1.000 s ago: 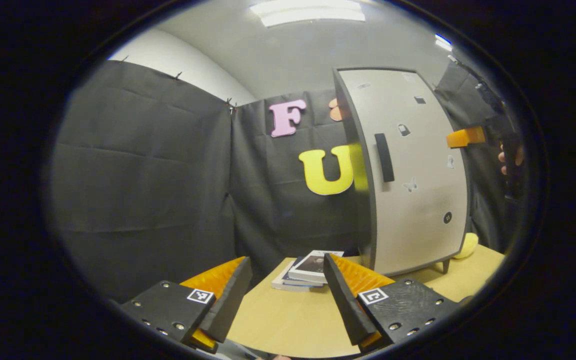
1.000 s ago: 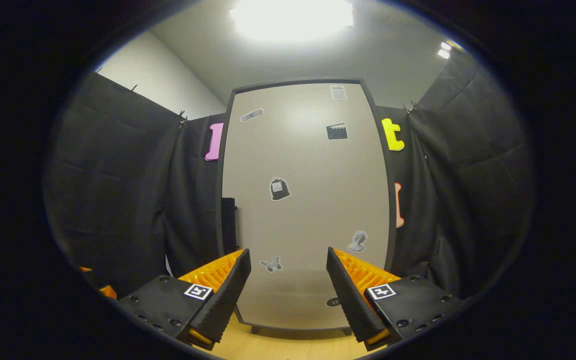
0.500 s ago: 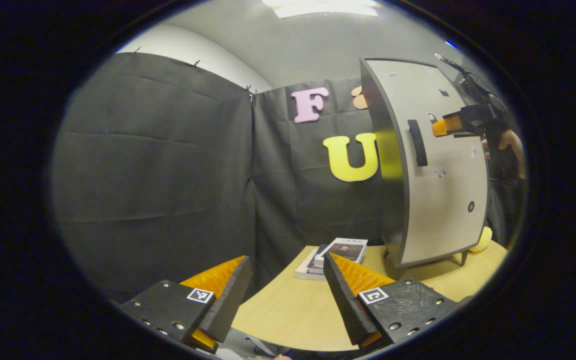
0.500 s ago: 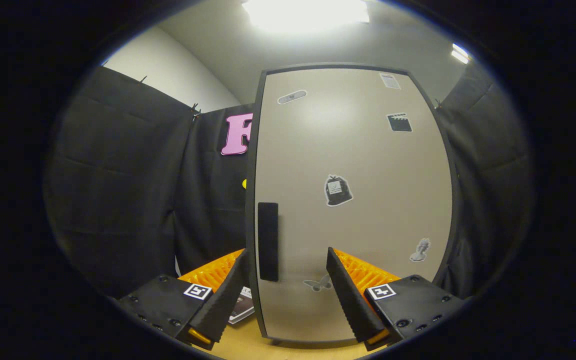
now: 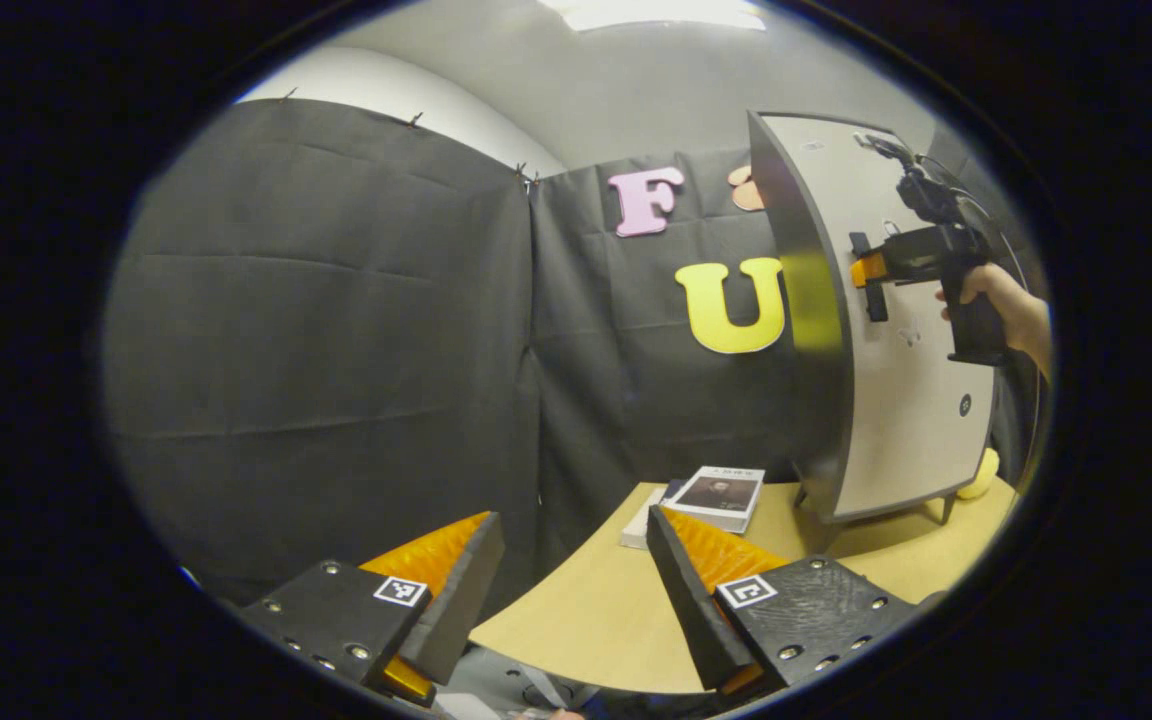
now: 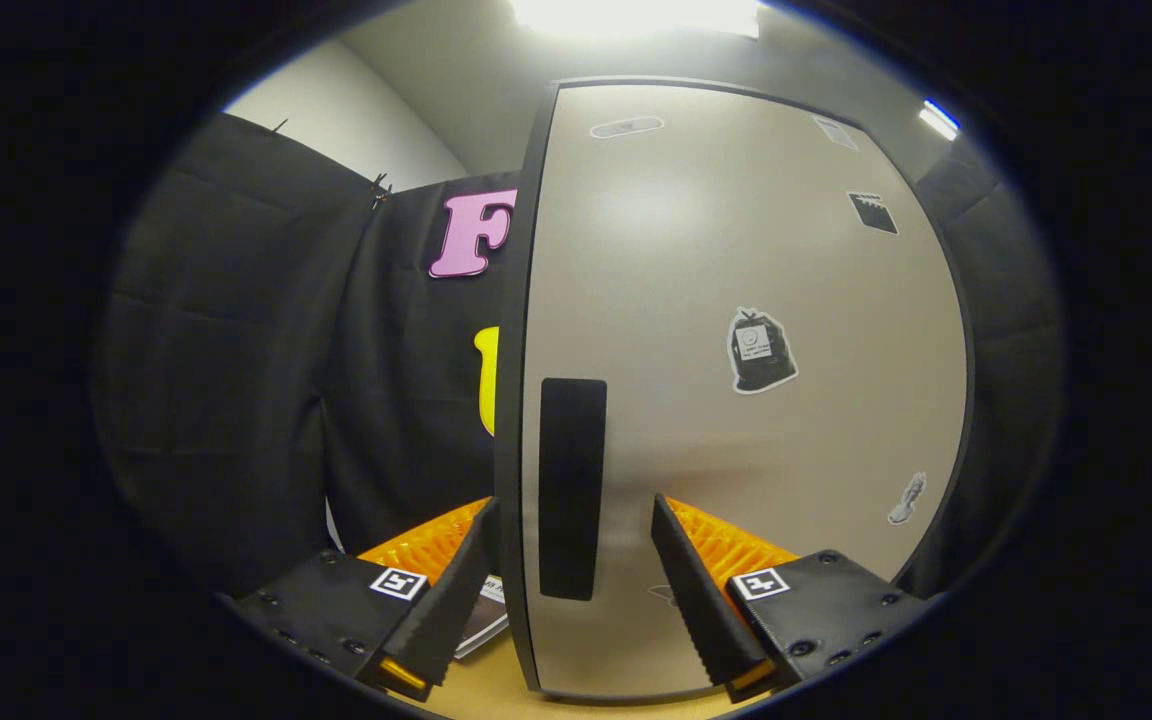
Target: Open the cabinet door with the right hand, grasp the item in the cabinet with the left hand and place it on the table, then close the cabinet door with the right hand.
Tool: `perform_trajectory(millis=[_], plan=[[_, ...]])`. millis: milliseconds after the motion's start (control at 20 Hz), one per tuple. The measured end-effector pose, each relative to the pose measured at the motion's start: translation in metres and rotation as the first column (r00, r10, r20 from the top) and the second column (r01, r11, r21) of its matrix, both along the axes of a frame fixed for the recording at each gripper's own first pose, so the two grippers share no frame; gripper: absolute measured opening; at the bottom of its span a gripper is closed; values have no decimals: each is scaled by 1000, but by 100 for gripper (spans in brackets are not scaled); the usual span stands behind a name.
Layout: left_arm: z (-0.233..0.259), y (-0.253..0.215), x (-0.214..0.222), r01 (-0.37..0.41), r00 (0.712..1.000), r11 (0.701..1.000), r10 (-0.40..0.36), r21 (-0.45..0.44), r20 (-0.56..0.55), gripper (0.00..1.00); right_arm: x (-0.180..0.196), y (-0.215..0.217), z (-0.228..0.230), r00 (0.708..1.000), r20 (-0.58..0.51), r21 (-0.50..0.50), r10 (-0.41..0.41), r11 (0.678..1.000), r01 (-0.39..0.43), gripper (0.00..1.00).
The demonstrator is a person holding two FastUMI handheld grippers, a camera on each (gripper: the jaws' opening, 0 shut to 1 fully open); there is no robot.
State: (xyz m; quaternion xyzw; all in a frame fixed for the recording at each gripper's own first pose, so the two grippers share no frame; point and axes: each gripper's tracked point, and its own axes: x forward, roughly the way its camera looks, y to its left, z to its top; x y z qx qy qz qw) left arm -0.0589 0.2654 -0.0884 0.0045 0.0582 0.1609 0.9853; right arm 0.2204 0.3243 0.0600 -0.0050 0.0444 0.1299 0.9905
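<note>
You have the cabinet [image 5: 896, 400] standing on the table [image 5: 596, 620] at your two o'clock in the left gripper view, its door [image 6: 736, 400] shut. The books [image 5: 711, 495] lie stacked on the table just left of the cabinet's foot, at about one o'clock. In the right gripper view the door handle [image 6: 572, 488] stands upright near the door's left edge, at twelve o'clock, between your right gripper's [image 6: 571, 590] spread fingers and beyond them; whether they touch it cannot be told.
</note>
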Motion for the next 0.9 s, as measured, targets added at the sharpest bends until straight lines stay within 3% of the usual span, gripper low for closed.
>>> perform_trajectory(millis=[100,250,400,500,600,700,800,900], plan=[[-3,5,-1,-7,1000,1000,7,-3,-3,90,7,9,-6,999,-34,8,7,1000,-7,78],[-8,8,-1,-9,1000,1000,9,-23,2,87,13,14,-14,998,-63,-5,1,1000,-1,77],[-8,11,-1,-10,1000,999,10,-33,2,89,17,3,-14,995,-73,-25,-70,997,69,46],[-1,7,-1,5,1000,1000,-5,-30,20,89,17,5,-15,992,-99,5,-73,997,74,37],[2,7,-1,8,1000,1000,-7,-20,29,89,19,5,-15,992,-104,-7,-75,997,75,16],[4,4,-2,8,999,999,-7,-32,39,87,18,5,-15,992,-116,-7,-47,999,46,16],[1,-5,0,20,999,998,-18,-53,40,87,10,5,-14,992,-123,11,-8,1000,10,7],[4,-9,-1,23,999,999,-21,-47,43,87,1,6,-10,994,-106,19,19,1000,-17,9]])
